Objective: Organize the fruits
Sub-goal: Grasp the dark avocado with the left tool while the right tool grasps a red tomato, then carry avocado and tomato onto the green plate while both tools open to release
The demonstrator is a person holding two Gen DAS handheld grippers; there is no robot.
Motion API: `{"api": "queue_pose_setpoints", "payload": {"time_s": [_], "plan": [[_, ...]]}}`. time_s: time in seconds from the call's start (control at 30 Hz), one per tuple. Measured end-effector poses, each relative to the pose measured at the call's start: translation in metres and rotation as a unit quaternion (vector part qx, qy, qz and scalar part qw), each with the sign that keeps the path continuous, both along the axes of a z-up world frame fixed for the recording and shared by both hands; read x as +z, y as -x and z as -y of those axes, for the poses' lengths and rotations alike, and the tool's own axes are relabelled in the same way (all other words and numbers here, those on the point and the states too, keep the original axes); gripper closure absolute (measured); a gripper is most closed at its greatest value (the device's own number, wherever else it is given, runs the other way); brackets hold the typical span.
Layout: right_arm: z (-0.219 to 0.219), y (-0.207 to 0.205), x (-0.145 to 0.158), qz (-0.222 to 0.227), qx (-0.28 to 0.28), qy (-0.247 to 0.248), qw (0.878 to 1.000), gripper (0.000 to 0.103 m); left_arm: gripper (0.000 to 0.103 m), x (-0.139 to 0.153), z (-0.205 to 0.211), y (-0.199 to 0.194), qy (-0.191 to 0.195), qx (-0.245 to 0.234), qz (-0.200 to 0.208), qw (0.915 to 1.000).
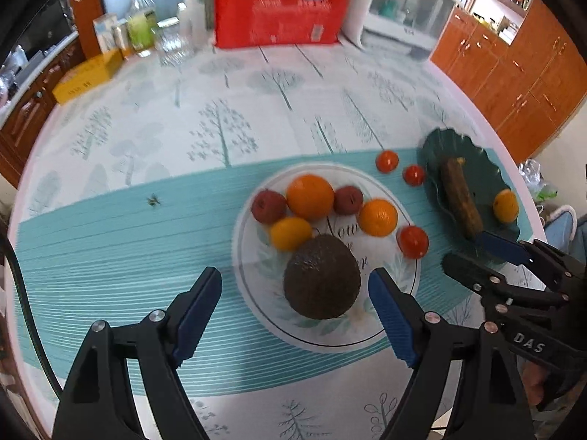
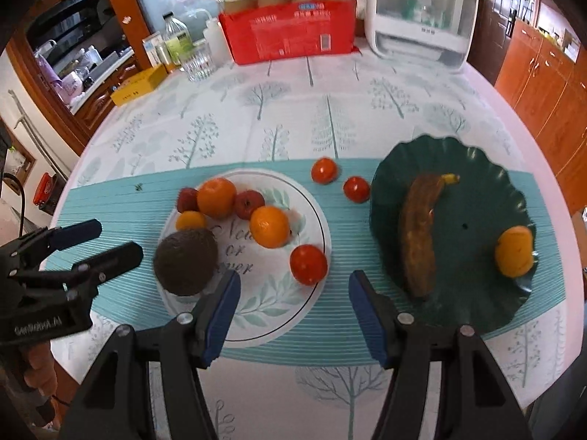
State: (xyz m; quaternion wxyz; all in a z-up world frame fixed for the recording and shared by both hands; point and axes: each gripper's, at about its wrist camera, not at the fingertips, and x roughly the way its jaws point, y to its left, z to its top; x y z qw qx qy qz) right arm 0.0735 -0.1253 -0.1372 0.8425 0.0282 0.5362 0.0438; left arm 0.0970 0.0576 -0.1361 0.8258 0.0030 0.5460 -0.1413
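A white plate [image 1: 262, 286] [image 2: 264, 295] carries a dark avocado [image 1: 322, 277] [image 2: 185, 262], two oranges [image 1: 310, 196] [image 2: 269, 226], a small yellow-orange fruit [image 1: 290, 233], two dull red fruits [image 1: 268, 206] and a tomato [image 1: 413, 242] [image 2: 308, 264] at its rim. Two more tomatoes [image 1: 387, 161] [image 2: 324, 170] lie on the cloth. The green plate [image 1: 477, 172] [image 2: 473, 198] has a brown banana [image 2: 418, 234] and an orange fruit [image 2: 514, 251]. My left gripper [image 1: 296, 275] [image 2: 118, 237] hangs open, straddling the avocado from above. Open too, my right gripper [image 2: 294, 278] [image 1: 465, 248] is just short of the rim tomato.
At the table's far edge stand a red box [image 1: 279, 18] topped with jars, a glass [image 1: 172, 42], bottles, a yellow box [image 1: 88, 77] and a white appliance [image 2: 422, 11]. Wooden cabinets [image 1: 513, 84] run along the right. A tree-patterned cloth covers the round table.
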Motion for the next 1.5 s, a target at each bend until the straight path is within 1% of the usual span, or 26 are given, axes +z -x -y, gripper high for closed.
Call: {"api": "queue_pose_setpoints", "payload": {"time_s": [0.13,0.2,0.47,0.53,0.6,0.63,0.77,0.83,1.07,1.3,1.4,1.5], "plan": [[0.001,-0.008,-0.022,-0.006,-0.005,0.003,1.000,0.041,0.022,-0.026,0.011,-0.006,0.001,-0.008,-0.023,0.9997],[0.002,-0.012,-0.032,-0.009,-0.008,0.000,1.000,0.041,0.022,-0.034,0.014,-0.008,0.000,-0.012,-0.031,0.9995],[0.001,-0.022,-0.056,-0.013,-0.005,0.010,1.000,0.042,0.022,-0.057,0.018,-0.015,0.007,-0.003,-0.055,0.9985],[0.001,-0.023,-0.060,-0.014,-0.003,0.012,1.000,0.045,0.023,-0.059,0.018,-0.016,0.010,0.001,-0.058,0.9983],[0.000,-0.024,-0.063,-0.017,0.000,0.013,1.000,0.054,0.025,-0.062,0.017,-0.016,0.012,0.003,-0.059,0.9982],[0.000,-0.025,-0.065,-0.018,0.001,0.014,1.000,0.056,0.027,-0.063,0.018,-0.016,0.014,0.004,-0.061,0.9981],[-0.002,-0.025,-0.065,-0.012,0.011,0.020,1.000,0.068,0.039,-0.067,0.020,-0.014,0.020,0.004,-0.067,0.9975],[-0.002,-0.025,-0.065,-0.011,0.012,0.021,1.000,0.069,0.042,-0.069,0.022,-0.013,0.023,0.004,-0.069,0.9973],[-0.003,-0.020,-0.063,-0.007,0.020,0.019,1.000,0.071,0.044,-0.070,0.027,-0.011,0.019,0.014,-0.057,0.9981],[-0.001,-0.010,-0.051,0.009,0.027,0.010,1.000,0.071,0.044,-0.065,0.024,0.001,0.011,0.017,-0.054,0.9983],[0.001,-0.004,-0.043,0.017,0.031,0.003,0.999,0.071,0.044,-0.057,0.023,0.009,0.007,0.017,-0.044,0.9989],[0.006,0.003,-0.035,0.026,0.036,-0.002,0.999,0.071,0.044,-0.041,0.027,0.017,0.004,0.014,-0.025,0.9996]]}}
